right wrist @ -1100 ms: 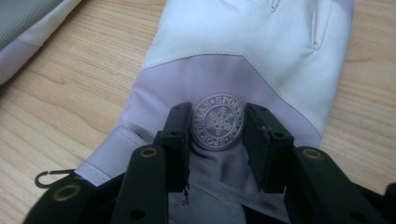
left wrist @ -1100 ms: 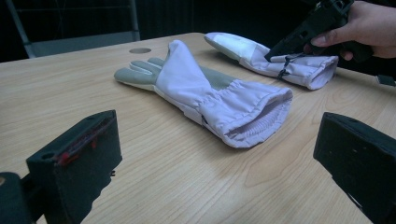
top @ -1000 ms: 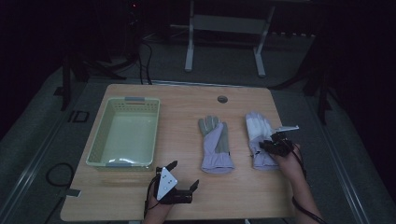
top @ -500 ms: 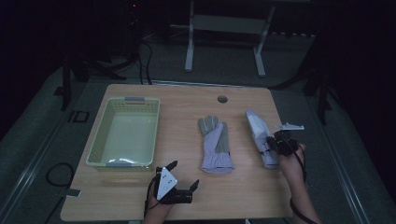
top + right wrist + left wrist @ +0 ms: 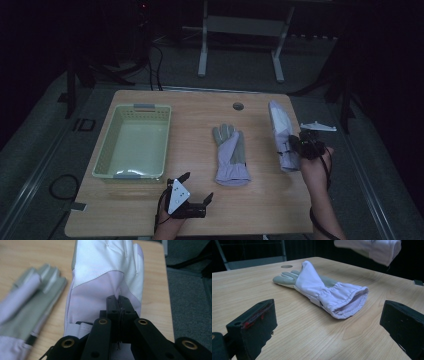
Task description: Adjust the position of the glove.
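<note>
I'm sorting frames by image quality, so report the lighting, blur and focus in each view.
High view: dim, room beyond the table nearly black, detail coarse. Left gripper view: brighter, the flat glove sharp, the lifted glove at top soft. Right gripper view: the held glove fairly clear, the other glove at left smeared, right gripper shut on the fabric.
</note>
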{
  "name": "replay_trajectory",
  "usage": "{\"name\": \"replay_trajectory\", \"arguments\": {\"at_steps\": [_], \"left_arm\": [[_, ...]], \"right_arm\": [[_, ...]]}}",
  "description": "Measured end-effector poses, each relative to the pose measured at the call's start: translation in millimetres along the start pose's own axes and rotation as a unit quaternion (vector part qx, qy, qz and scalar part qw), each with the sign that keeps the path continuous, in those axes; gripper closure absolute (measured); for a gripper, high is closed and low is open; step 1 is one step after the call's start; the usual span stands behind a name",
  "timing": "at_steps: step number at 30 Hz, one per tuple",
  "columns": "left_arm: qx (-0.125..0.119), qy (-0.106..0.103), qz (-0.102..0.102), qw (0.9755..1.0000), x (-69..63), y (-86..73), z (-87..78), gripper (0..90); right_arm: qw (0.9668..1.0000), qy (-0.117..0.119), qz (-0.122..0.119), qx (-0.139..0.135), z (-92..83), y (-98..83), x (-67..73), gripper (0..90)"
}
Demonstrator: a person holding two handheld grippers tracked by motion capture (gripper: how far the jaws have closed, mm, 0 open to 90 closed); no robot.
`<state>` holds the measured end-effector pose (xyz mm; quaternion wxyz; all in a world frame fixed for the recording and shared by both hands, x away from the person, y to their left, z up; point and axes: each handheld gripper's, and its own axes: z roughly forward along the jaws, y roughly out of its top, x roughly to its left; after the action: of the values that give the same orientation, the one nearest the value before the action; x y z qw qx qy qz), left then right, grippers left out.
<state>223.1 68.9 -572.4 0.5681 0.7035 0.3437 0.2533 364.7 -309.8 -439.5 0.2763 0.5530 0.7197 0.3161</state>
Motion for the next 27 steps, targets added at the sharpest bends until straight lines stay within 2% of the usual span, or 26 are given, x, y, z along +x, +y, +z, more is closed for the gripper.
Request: {"name": "replay_trajectory", "arguments": {"at_steps": [5,10,11,13,15,19,22,25,27], "left_arm": [[0.003,0.001,0.001,1.0,-0.2,0.2,0.3,0.9],[0.002,-0.008,-0.006,0.9999,2.0,0.3,0.5,0.9],[0.002,-0.008,-0.006,0.9999,2.0,0.3,0.5,0.9],[0.006,-0.012,-0.004,0.9999,1.7,0.5,1.0,0.9],[0.009,-0.016,0.003,0.9998,1.1,0.7,1.5,0.9],[0.008,-0.017,0.014,0.9997,-0.7,0.7,1.3,0.9],[0.007,-0.014,0.016,0.9997,-1.9,0.6,1.1,0.9],[0.005,-0.015,0.017,0.9997,-2.0,0.5,0.9,0.9],[0.006,-0.019,0.014,0.9997,-1.0,0.4,0.5,0.9]], "right_arm": [[0.9999,-0.008,0.004,-0.014,-18.2,18.0,19.4,88.7],[0.9998,-0.009,0.014,-0.014,-27.0,28.4,42.7,88.7],[0.9998,-0.009,0.014,-0.014,-27.0,28.4,42.7,88.7],[0.9997,-0.011,0.012,-0.02,-29.8,31.4,57.5,88.7],[0.9996,-0.005,0.018,-0.021,-31.6,32.4,68.3,88.7],[0.9996,-0.01,0.016,-0.022,-34.3,33.9,91.4,88.6],[0.9993,-0.001,0.029,-0.023,-33.7,32.7,107.3,88.6],[0.9991,0.003,0.035,-0.022,-33.2,31.9,111.0,88.6],[0.999,0.011,0.041,-0.011,-22.7,22.5,134.6,88.6]]}}
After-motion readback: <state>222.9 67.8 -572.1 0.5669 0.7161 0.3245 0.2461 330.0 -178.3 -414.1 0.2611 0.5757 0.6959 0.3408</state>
